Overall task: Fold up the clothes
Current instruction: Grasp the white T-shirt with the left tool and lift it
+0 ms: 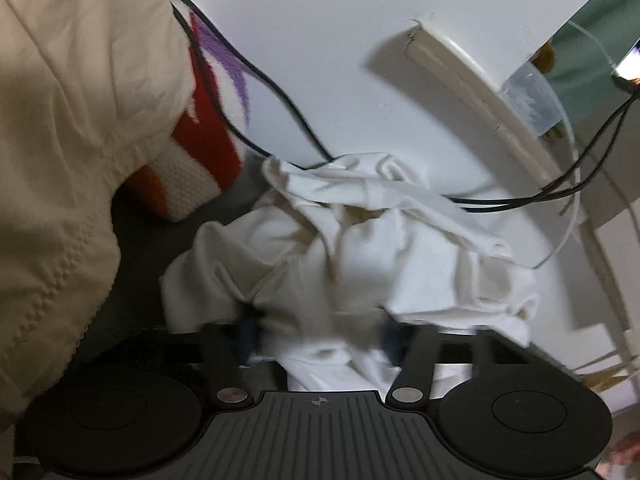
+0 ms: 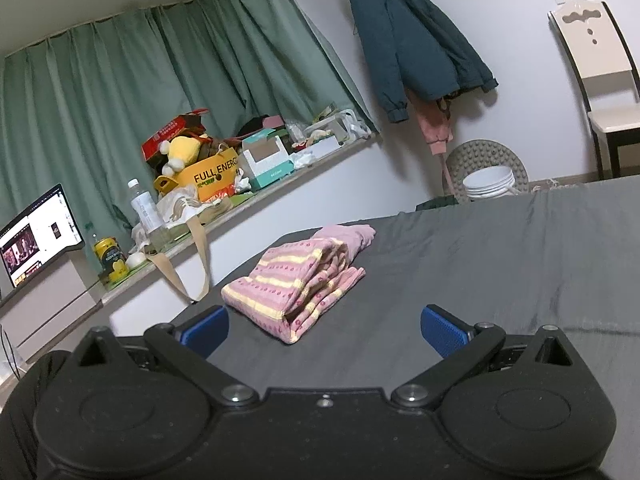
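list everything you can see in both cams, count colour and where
white garment: 1, white, bunched between the left jaws
striped knit: 1, red, white, purple, left of the white garment
cream garment: 1, cream, far left of the left view
black cables: at least 2, black, over the white garment
pink striped garment: 1, pink and yellow, folded on the bed
bed cover: 1, dark grey
curtain: 1, green, behind the ledge
dark jacket: 1, teal, hung on the wall
chair: 1, cream, far right
laptop: 1, screen lit, far left
left gripper: jaws apart, cloth between, grip unclear
right gripper: jaws open, empty
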`<state>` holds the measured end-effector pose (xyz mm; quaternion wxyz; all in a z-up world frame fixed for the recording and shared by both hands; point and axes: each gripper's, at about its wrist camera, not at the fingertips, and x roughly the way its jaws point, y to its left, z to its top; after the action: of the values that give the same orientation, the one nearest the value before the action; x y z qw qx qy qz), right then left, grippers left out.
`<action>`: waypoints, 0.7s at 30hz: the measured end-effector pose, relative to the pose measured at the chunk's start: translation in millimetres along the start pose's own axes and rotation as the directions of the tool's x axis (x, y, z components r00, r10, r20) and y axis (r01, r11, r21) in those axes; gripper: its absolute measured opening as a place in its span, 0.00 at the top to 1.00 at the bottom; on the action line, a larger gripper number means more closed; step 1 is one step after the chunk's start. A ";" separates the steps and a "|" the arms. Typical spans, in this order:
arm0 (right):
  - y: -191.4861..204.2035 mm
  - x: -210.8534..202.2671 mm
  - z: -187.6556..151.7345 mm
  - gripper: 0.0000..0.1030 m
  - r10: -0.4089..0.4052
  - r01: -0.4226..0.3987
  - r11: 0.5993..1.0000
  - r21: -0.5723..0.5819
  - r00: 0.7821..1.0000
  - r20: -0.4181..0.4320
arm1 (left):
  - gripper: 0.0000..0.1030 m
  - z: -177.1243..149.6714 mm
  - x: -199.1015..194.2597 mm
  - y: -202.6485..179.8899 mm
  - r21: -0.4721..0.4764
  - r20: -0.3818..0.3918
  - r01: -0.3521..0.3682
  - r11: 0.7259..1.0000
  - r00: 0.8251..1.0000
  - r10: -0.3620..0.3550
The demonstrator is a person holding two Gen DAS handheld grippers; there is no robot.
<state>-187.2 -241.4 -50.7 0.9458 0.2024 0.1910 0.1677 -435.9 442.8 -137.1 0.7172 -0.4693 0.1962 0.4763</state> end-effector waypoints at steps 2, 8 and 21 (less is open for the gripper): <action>0.3 -0.4 0.5 0.00 0.001 -0.001 1.000 -0.002 1.000 0.002 | 0.70 -7.6 -2.8 -3.8 0.019 0.013 0.022 1.000 1.000 -0.022; -1.0 -0.4 0.7 0.00 -0.003 0.003 1.000 0.006 1.000 0.004 | 0.78 -38.5 -28.2 -14.4 0.195 0.124 0.104 0.975 0.984 -0.130; 0.8 -1.9 2.4 0.00 0.013 -0.013 1.000 0.009 1.000 0.015 | 0.79 -19.3 -187.2 -164.4 0.654 0.049 0.535 0.535 0.675 -0.736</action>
<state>-188.0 -242.2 -47.7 0.9451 0.2092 0.1833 0.1713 -377.9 315.4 69.9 0.9707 -0.1769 0.0277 0.1604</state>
